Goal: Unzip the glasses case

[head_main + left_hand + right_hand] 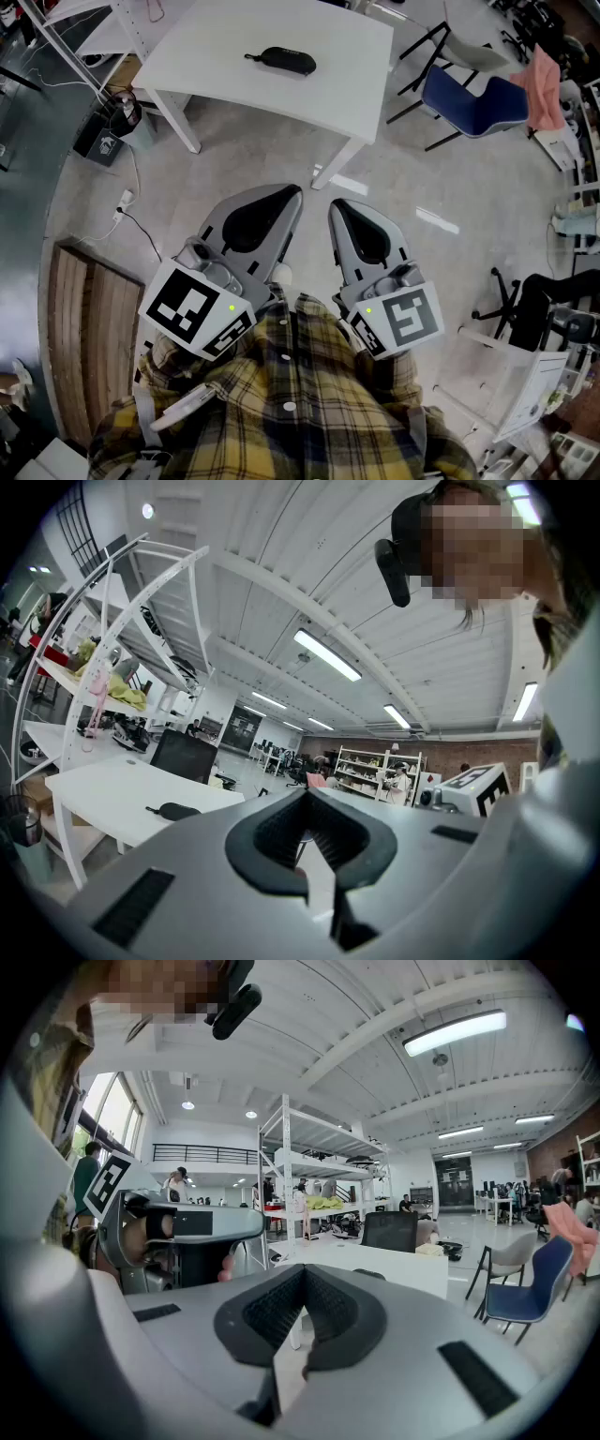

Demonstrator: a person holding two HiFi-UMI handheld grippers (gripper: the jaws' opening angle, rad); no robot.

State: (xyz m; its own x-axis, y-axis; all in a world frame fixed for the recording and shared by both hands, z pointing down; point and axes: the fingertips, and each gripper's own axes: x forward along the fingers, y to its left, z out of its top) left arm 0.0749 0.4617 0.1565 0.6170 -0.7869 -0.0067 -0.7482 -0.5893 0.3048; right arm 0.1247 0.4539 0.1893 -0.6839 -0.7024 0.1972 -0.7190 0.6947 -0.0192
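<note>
A black zipped glasses case [281, 60] lies on the white table [216, 52] far ahead of me, with nothing touching it. In the left gripper view the glasses case [178, 810] shows small on the table [103, 799] to the left of the jaws. My left gripper [294, 191] and right gripper [336, 204] hang side by side close to my body, over the floor and well short of the table. Both are shut with nothing between the jaws, which meet at the tips in the left gripper [305, 795] and right gripper [302, 1271] views.
A blue chair [478, 103] with a pink cloth [544, 80] stands right of the table. Cables and a power strip [125, 199] lie on the floor at left, beside a wooden board [89, 328]. A white rolling cart [525, 384] stands at lower right.
</note>
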